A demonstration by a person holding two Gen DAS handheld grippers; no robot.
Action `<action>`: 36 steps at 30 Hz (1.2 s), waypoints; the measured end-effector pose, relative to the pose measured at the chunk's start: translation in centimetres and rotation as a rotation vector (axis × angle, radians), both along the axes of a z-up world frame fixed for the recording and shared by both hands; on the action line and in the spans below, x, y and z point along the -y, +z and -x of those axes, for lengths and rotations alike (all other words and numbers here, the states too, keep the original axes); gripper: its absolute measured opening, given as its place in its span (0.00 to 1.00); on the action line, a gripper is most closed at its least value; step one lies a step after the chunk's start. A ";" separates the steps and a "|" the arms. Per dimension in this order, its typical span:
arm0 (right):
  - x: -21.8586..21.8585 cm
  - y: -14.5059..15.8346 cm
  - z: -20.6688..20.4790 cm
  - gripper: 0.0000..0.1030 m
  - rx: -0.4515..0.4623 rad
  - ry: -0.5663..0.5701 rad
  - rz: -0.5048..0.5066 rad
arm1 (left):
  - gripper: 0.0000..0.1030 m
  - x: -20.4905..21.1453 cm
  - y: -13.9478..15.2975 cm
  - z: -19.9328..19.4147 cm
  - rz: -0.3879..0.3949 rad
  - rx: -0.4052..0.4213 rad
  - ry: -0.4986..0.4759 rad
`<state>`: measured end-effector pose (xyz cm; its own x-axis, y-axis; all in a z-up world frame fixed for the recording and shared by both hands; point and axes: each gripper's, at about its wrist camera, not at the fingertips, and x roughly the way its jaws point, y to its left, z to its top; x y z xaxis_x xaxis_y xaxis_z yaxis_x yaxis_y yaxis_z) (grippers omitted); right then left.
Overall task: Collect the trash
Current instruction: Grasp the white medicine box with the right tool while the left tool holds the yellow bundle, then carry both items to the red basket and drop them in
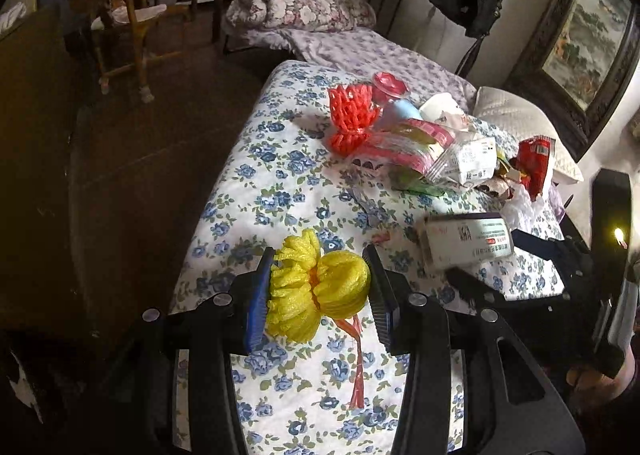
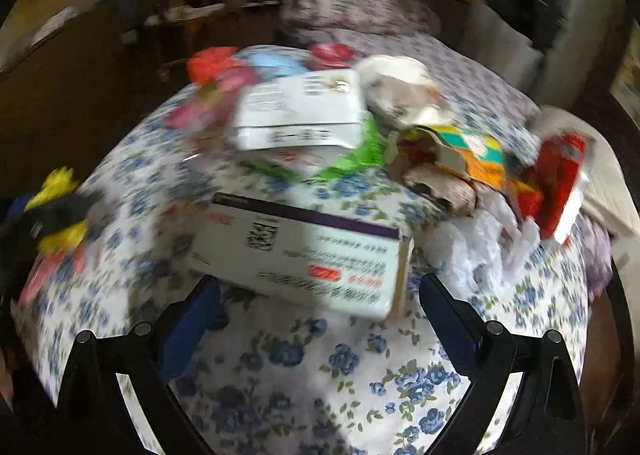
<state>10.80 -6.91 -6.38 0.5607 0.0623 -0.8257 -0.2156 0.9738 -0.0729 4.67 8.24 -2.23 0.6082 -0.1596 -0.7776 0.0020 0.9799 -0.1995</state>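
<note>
My left hand-held gripper (image 1: 318,287) pinches a yellow foam net (image 1: 318,291); the right hand-held gripper (image 2: 320,299) is spread behind a white box (image 2: 304,251). Most trash (image 2: 320,115) remains at twelve o'clock on the bed (image 2: 320,375).

Open flowered bedspread (image 2: 320,383) directly below and behind the right tool (image 2: 320,295). Straight ahead, blocked by white carton (image 2: 296,255); beyond it, heaped wrappers (image 2: 304,123). Crumpled white plastic (image 2: 476,251) crowding ahead-right. Ahead-left, bare bedspread as far as the left tool (image 1: 318,283).
</note>
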 end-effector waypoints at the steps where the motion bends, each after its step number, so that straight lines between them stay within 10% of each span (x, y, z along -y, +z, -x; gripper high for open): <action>1: -0.1 0.2 -0.1 0.94 0.017 -0.030 -0.010 | 0.43 0.0 0.0 0.0 0.000 -0.001 0.003; 7: -0.1 3.0 0.6 0.95 0.140 -0.079 -0.038 | 0.43 -0.4 -0.3 -0.2 0.018 -0.023 0.028; 17: -1.3 1.4 -1.8 0.94 -0.043 0.333 0.054 | 0.44 0.2 -0.3 0.0 0.018 -0.020 0.004; 24: -0.2 -1.0 -3.5 0.96 -0.153 0.277 -0.014 | 0.45 0.8 -0.8 -0.1 0.004 -0.037 -0.009; 28: -0.4 -0.2 -1.2 0.63 -0.061 0.262 -0.034 | 0.44 1.5 -1.0 -0.1 -0.009 -0.045 -0.031; 36: 2.2 3.1 6.7 0.61 0.047 0.119 -0.150 | 0.44 2.3 -1.1 0.2 -0.014 -0.052 -0.051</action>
